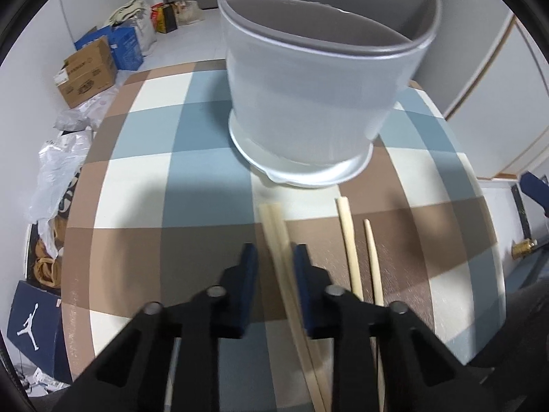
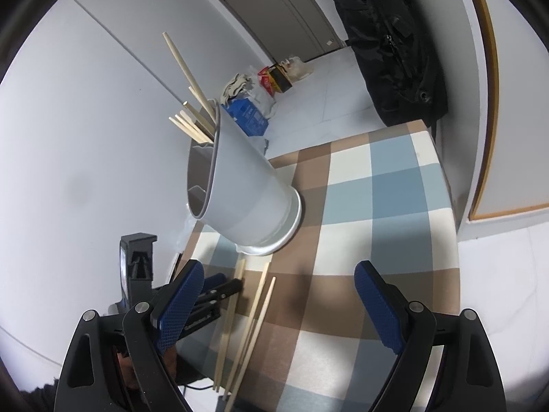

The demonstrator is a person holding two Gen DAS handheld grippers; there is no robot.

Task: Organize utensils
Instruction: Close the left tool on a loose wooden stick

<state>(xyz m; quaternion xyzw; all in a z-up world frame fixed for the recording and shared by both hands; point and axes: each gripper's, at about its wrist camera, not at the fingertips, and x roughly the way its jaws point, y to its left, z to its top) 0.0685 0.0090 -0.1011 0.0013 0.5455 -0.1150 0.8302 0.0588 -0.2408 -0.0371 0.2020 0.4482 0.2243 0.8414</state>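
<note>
L gripper jaws a bit apart round two chopsticks – not squeezing; R gripper wide apart, holds nothing.

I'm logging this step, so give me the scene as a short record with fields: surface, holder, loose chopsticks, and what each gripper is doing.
surface: checkered tablecloth
holder: grey utensil holder, upright, chopsticks already inside
loose chopsticks: pair lying between the left fingers; two single chopsticks flat beside it
left gripper: open, straddling the pair, not closed on it
right gripper: open wide, empty, above the cloth
</note>
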